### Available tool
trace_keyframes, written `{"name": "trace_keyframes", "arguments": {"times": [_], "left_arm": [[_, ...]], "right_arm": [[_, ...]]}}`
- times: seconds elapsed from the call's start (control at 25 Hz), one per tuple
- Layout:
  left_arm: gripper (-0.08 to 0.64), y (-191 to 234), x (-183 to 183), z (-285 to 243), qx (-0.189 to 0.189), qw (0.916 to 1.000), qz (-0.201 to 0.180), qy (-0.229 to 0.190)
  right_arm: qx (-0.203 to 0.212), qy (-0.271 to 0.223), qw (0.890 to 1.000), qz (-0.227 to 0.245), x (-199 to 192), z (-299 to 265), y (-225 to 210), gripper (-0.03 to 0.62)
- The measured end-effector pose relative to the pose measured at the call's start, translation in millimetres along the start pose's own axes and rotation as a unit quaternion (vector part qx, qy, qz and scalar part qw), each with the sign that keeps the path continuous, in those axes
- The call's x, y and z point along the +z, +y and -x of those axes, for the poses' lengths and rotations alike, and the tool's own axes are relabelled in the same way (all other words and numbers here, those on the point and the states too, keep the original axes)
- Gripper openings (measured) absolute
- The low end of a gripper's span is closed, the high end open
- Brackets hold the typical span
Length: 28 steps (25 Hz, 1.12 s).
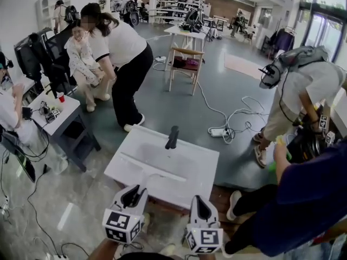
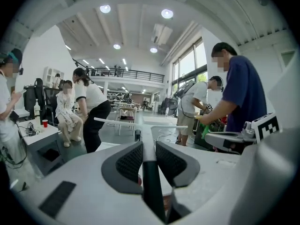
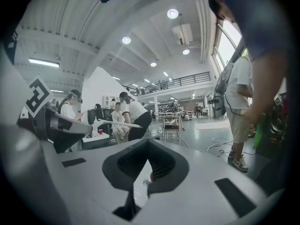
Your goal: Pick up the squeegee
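tool, left (image 1: 135, 191), head view: jaws clamped on the handle of the squeegee (image 1: 154, 168), whose long pale blade lies crosswise ahead of the tips, over the white sink (image 1: 203, 158) and short of the black faucet (image 1: 172, 137). right tool (image 1: 198, 202) sits just beside it, holding nothing. the pick-up looks essentially made. the lift is best finished straight and slow, blade level, so its ends clear the sink rim and the faucet.

left gripper view: both ribbed pads (image 2: 129, 161) press the shaft from either side, the grip falling well back from the blade. the squeegee (image 2: 140, 123) reads as a t, its crossbar square to the jaws. with so much length beyond the pads, the head would likely swing if the wrist rolls, so a firm hold matters.

right gripper view: right tool (image 3: 149, 146) has its jaws together at the tips, nothing between them. the squeegee blade (image 3: 124, 124) shows up and to its left, apart from it. this tool could steady the shaft if needed.
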<state>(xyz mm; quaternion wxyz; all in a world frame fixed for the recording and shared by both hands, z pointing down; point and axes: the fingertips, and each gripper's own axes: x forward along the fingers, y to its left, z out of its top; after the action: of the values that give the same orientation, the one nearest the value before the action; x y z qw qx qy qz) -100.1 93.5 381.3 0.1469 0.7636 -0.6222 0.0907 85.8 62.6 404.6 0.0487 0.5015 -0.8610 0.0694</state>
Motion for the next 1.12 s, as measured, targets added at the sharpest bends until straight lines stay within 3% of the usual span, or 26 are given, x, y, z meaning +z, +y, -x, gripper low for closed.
{"name": "trace_keyframes", "arguments": {"times": [0.44, 1.12], "left_arm": [[0.091, -23.8, -10.0, 60.8, 0.019, 0.9997, 0.008, -0.015], [0.091, -15.8, -14.3, 67.5, 0.012, 0.9998, -0.003, -0.017]], "right_arm": [[0.019, -0.004, 1.0, 0.008, -2.5, 46.9, 13.0, -0.002], [0.013, -0.006, 1.0, 0.008, -5.0, 50.2, 25.1, -0.003]]}}
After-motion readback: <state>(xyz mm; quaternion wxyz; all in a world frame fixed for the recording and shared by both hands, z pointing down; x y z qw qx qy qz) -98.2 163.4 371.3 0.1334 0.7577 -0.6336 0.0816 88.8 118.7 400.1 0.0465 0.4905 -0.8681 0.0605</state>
